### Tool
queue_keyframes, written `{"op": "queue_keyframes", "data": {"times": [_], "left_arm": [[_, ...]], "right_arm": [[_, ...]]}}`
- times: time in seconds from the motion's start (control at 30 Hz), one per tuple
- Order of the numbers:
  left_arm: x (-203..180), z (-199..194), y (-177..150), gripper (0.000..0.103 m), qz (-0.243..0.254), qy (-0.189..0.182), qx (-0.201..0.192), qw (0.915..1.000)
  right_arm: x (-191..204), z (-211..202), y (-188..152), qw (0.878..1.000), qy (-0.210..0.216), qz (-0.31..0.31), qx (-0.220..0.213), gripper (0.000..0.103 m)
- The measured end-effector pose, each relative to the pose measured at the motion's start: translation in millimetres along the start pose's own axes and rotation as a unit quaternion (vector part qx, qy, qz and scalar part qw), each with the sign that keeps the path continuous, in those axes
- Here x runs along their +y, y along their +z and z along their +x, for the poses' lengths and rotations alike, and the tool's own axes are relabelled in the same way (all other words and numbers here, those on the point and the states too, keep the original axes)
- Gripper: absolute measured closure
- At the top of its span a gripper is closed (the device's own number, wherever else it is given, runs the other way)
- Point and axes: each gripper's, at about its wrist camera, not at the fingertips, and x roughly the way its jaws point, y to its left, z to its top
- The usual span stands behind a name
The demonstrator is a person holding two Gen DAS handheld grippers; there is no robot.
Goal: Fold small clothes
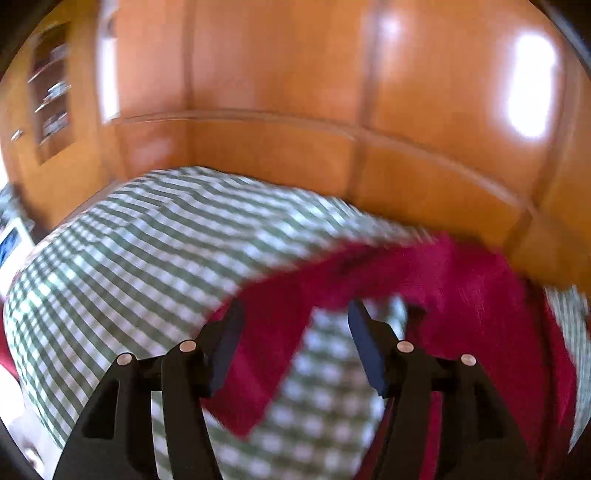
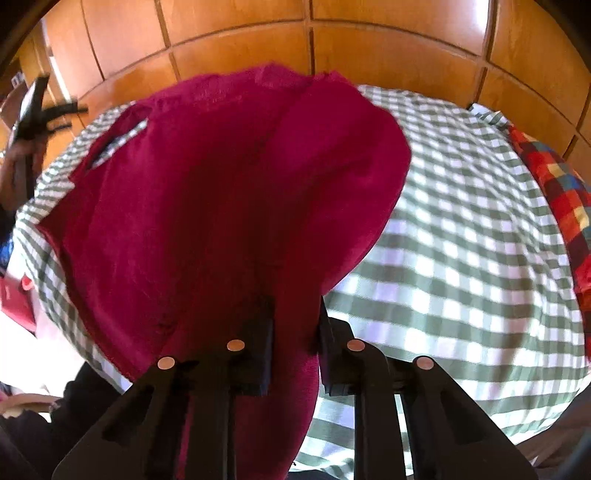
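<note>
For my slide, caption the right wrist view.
Right gripper pinching a crimson garment on a green checked cloth.

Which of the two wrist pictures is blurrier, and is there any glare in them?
The left wrist view is blurrier: the red garment and checked cloth smear with motion, and white glare blows out the wooden panels. The right wrist view is sharper, the garment's weave readable, with only faint glare on the wooden panels top right; both bend like fisheye.

No readable text, no labels, no brands, no numbers on anything
</note>
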Motion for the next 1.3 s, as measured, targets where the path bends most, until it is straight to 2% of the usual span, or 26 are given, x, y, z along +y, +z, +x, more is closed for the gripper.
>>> {"op": "queue_keyframes", "data": {"times": [0.03,0.07,0.17,0.27,0.33,0.4,0.43,0.47,0.53,0.7,0.77,0.8,0.83,0.9,0.93,1.07,1.13,1.17,1.27,1.3], "left_arm": [[-7.3,-3.0,-11.7,0.044,0.018,-0.008,0.006,0.9998],[-14.4,-6.7,-29.8,0.044,0.039,-0.022,0.015,0.9989],[-29.3,-18.2,-67.8,0.04,0.063,-0.059,0.044,0.9953],[-35.6,-26.2,-97.9,0.039,0.071,-0.08,0.068,0.9919],[-37.7,-30.7,-117.5,0.038,0.073,-0.087,0.083,0.99],[-36.2,-32.9,-128.0,0.035,0.074,-0.088,0.087,0.9896],[-36.3,-34.8,-131.6,0.033,0.074,-0.087,0.088,0.9896],[-35.8,-35.5,-135.5,0.033,0.075,-0.082,0.088,0.9898],[-35.8,-33.5,-141.3,0.033,0.083,-0.069,0.093,0.9899],[-36.8,-31.2,-142.5,0.033,0.083,-0.064,0.091,0.9903],[-37.6,-29.3,-143.5,0.033,0.082,-0.061,0.089,0.9908],[-37.8,-28.4,-143.9,0.033,0.08,-0.06,0.089,0.991],[-37.8,-27.7,-144.5,0.033,0.078,-0.059,0.088,0.9913],[-40.2,-29.1,-145.2,0.034,0.079,-0.053,0.086,0.9917],[-41.6,-30.7,-145.1,0.039,0.083,-0.052,0.085,0.9915],[-45.9,-38.9,-146.7,0.052,0.112,-0.049,0.075,0.9897],[-46.2,-38.1,-147.4,0.059,0.113,-0.051,0.076,0.9894],[-45.9,-37.3,-147.3,0.064,0.112,-0.052,0.077,0.9894],[-44.5,-35.2,-143.8,0.069,0.105,-0.056,0.081,0.9896],[-43.4,-34.3,-143.2,0.069,0.101,-0.057,0.082,0.9898]], "right_arm": [[-5.8,-4.5,2.4,1.0,-0.002,0.004,-0.005,0.088],[-11.8,-8.9,4.6,1.0,-0.009,0.007,-0.01,0.097],[-42.2,-19.6,11.1,0.998,-0.041,0.04,-0.022,0.097],[-83.5,-17.5,20.6,0.99,-0.127,0.059,-0.027,0.097],[-106.5,-13.5,26.8,0.987,-0.137,0.087,-0.018,0.097],[-113.9,-15.9,30.3,0.989,-0.094,0.113,-0.018,0.097],[-110.7,-16.4,30.3,0.991,-0.072,0.111,-0.016,0.091],[-103.0,-16.1,28.6,0.993,-0.057,0.1,-0.012,0.071],[-80.6,-13.4,20.2,0.997,-0.029,0.076,0.008,0.048],[-31.7,-10.7,-29.7,0.991,0.091,0.065,0.076,0.048],[-14.8,-11.3,-46.7,0.988,0.11,0.058,0.093,0.048],[-5.1,-9.0,-54.5,0.988,0.103,0.052,0.099,0.053],[2.2,-6.0,-59.0,0.99,0.087,0.044,0.103,0.076],[11.6,-3.4,-61.2,0.992,0.063,0.035,0.105,0.088],[14.5,-9.1,-58.7,0.993,0.06,0.029,0.098,0.093],[7.0,-41.2,-30.3,0.999,0.008,-0.015,0.043,0.095],[-16.9,-59.8,-6.5,0.999,-0.049,-0.017,0.001,0.095],[-31.7,-65.0,7.4,0.996,-0.088,-0.017,-0.018,0.095],[-76.1,-68.9,38.4,0.982,-0.182,-0.006,-0.053,0.095],[-96.3,-60.7,57.3,0.972,-0.228,-0.002,-0.06,0.095]]}}
